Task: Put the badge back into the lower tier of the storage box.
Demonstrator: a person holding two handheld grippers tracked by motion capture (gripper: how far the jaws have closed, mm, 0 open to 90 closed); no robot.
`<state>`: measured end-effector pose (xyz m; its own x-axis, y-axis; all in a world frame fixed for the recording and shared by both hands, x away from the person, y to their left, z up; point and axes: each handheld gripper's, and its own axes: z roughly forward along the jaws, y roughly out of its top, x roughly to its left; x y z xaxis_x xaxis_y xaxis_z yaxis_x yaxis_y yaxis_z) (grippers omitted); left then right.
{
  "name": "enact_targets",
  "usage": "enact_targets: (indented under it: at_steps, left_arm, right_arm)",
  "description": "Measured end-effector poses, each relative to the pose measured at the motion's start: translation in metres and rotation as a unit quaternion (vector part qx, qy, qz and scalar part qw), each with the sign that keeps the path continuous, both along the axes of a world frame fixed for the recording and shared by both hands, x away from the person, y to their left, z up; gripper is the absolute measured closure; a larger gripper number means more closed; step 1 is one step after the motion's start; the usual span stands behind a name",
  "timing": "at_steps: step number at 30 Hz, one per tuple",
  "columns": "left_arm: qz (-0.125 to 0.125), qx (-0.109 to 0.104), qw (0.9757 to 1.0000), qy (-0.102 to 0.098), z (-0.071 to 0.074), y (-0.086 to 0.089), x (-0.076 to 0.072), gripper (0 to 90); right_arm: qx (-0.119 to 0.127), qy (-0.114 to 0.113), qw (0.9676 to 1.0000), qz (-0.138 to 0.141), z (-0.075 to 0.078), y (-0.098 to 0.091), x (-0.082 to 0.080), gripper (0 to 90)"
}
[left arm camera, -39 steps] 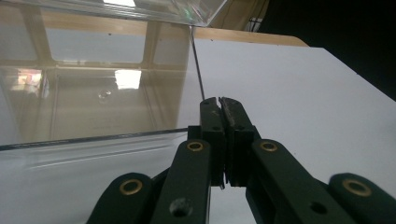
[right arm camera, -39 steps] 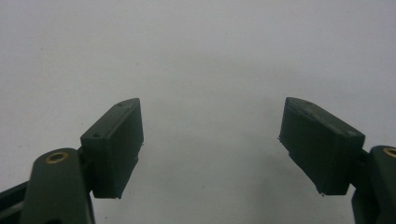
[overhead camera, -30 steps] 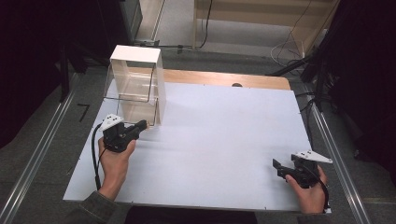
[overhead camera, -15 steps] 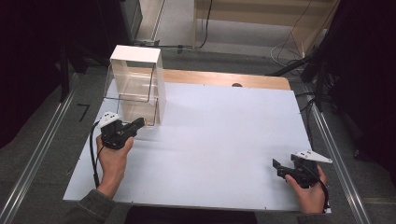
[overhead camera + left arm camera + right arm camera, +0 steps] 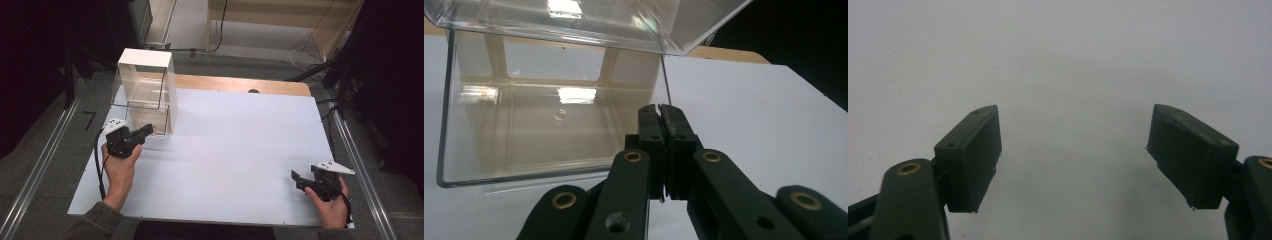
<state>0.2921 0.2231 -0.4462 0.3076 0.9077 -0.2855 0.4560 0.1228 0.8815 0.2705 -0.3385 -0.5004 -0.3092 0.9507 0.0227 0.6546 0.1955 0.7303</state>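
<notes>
A person sits at a table covered by a white sheet point(image 5: 240, 150), a handheld two-jaw gripper in each hand, seen from a camera above.

The left hand point(image 5: 120, 167) reaches forward from the lower left, its forearm in a dark sleeve angled slightly toward the centre of the table. It holds the left gripper point(image 5: 145, 131) low over the sheet, jaws pointing forward and to the right. The jaws are clenched tight together with nothing between them. Their tips lie just beside the near lower corner of a clear plastic box point(image 5: 147, 92), at its right-hand side; whether they touch it cannot be told. In the left gripper view, the closed gripper point(image 5: 660, 111) points at the box point(image 5: 539, 125), which stands on its side with the open mouth facing the gripper and its hinged clear lid point(image 5: 589, 22) raised overhead.

The box stands at the far left of the sheet, near the wooden table edge point(image 5: 235, 84).

The right hand point(image 5: 332, 200) rests at the near right corner of the sheet, well apart from the box. It holds the right gripper point(image 5: 296, 179) low, pointing left. In the right gripper view, that gripper point(image 5: 1073, 145) has its jaws released and spread wide, bare white sheet between them.
</notes>
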Motion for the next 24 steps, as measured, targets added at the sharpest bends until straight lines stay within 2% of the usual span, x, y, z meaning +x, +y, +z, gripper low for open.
enact_targets:
  at_steps: [19,24]
  left_arm:
    - [0.013,-0.003,0.9999,-0.005,-0.0002,0.0023,0.0075,89.7]
    - [0.018,0.003,0.9998,-0.006,-0.0014,0.0040,0.0101,89.7]
  right_arm:
    - [0.000,0.001,1.0000,0.001,0.0000,0.0005,0.0001,20.1]
    - [0.000,0.001,1.0000,0.000,-0.0001,0.0003,0.0001,20.1]
